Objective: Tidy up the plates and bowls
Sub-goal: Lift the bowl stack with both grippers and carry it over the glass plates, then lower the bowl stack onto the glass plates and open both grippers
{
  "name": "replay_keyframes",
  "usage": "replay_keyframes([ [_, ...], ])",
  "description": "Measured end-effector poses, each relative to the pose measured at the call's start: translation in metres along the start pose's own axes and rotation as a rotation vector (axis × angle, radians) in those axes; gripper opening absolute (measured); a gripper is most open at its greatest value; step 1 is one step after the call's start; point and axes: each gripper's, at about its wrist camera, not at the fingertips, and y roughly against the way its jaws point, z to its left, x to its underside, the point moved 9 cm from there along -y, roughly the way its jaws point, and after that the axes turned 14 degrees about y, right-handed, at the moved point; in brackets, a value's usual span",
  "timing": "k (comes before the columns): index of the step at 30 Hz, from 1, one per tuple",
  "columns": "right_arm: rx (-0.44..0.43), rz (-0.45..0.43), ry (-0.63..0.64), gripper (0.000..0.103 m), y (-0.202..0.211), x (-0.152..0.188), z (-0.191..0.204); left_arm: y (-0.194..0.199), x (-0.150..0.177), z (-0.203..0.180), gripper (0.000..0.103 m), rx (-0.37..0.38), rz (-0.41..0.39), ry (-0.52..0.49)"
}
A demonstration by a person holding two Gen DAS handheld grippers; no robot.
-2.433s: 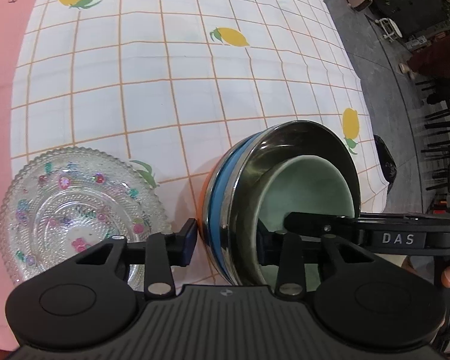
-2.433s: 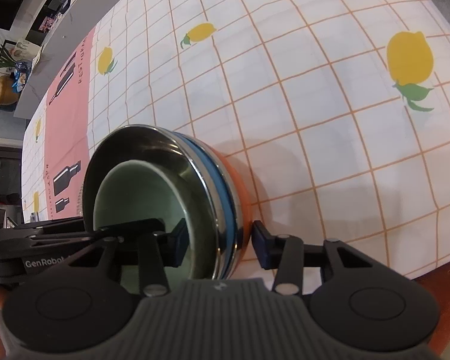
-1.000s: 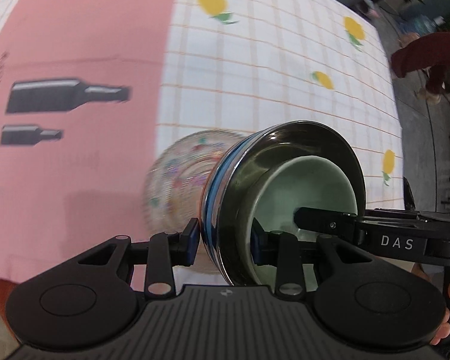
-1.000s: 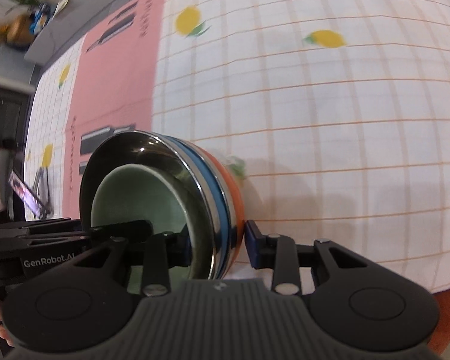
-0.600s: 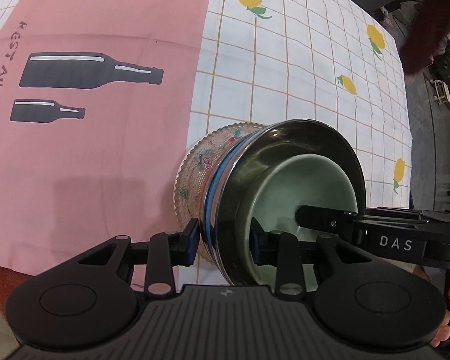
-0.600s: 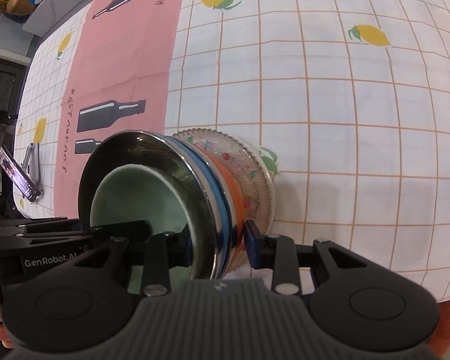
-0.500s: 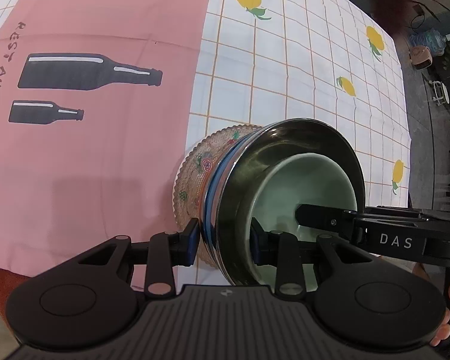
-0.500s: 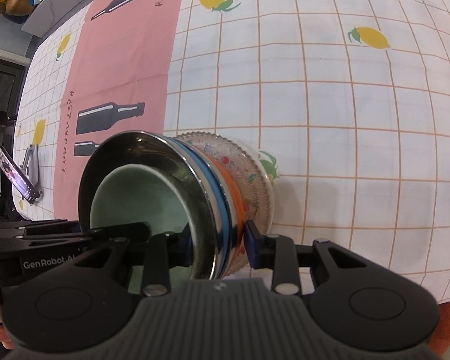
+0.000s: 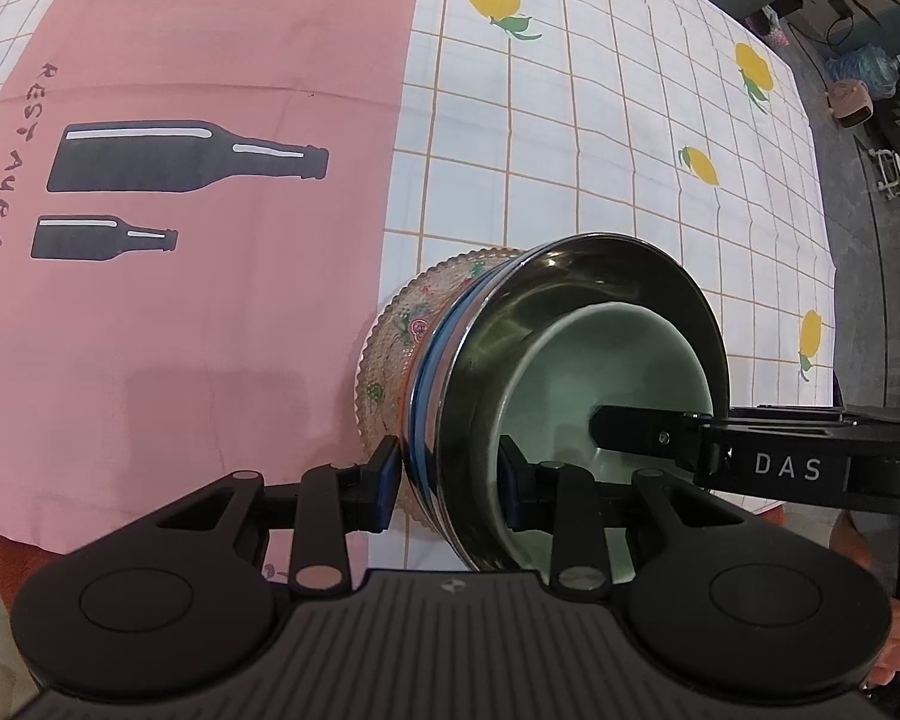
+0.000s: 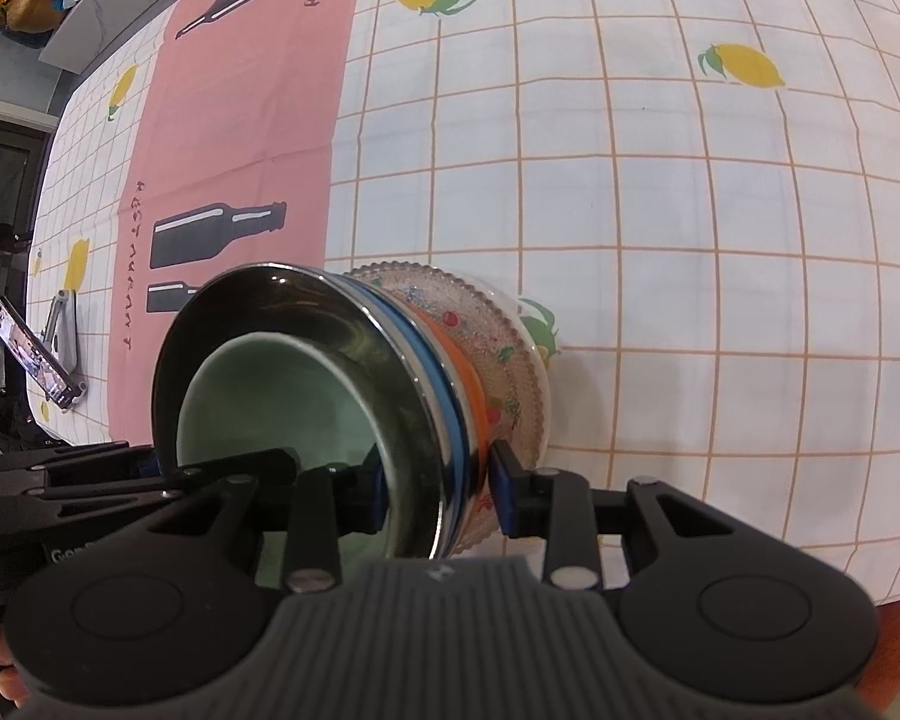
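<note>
A nested stack of bowls fills both views: a pale green bowl (image 9: pixel 606 372) inside a steel bowl (image 9: pixel 546 294), with a blue and an orange bowl under it. The stack sits over a clear glass plate (image 9: pixel 408 324) with coloured flowers on the tablecloth. My left gripper (image 9: pixel 447 477) is shut on the stack's rim from one side. My right gripper (image 10: pixel 438 483) is shut on the rim from the other side. In the right wrist view the steel bowl (image 10: pixel 306 312), green bowl (image 10: pixel 270 396) and glass plate (image 10: pixel 510 336) show.
The table carries a white checked lemon-print cloth (image 9: pixel 570 120) with a pink bottle-print strip (image 9: pixel 180 90). A phone on a stand (image 10: pixel 36 354) is at the far left. The table's near edge runs just below the grippers.
Both grippers carried the bowl stack across the table from the lemon cloth to the glass plate and lowered it onto the plate. Over the last half second it settled closer.
</note>
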Motion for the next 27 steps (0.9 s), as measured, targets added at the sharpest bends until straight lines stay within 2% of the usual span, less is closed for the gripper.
replay_keyframes([
  [9,0.026,0.01,0.022,0.033,0.0,-0.001,0.003,0.003,-0.005,-0.001,0.037,-0.001,-0.013,-0.002],
  [12,0.036,0.012,0.035,0.034,0.0,-0.001,0.005,0.005,-0.007,-0.003,0.05,0.007,-0.022,-0.017],
  [15,0.025,0.004,0.038,0.042,0.002,-0.002,0.006,0.008,-0.006,-0.006,0.058,0.014,-0.028,-0.034],
  [17,0.019,-0.012,0.053,0.051,0.005,-0.004,0.009,0.012,-0.006,-0.008,0.059,0.021,-0.035,-0.049],
  [21,0.034,-0.03,0.059,0.059,0.01,-0.007,0.009,0.022,-0.01,-0.008,0.069,0.02,-0.093,-0.092],
  [23,0.034,-0.038,0.056,0.068,0.013,-0.007,0.008,0.028,-0.011,-0.009,0.074,0.028,-0.123,-0.126],
  [27,0.056,-0.081,0.103,0.071,0.025,-0.007,0.011,0.044,-0.007,-0.008,0.075,0.02,-0.17,-0.181],
])
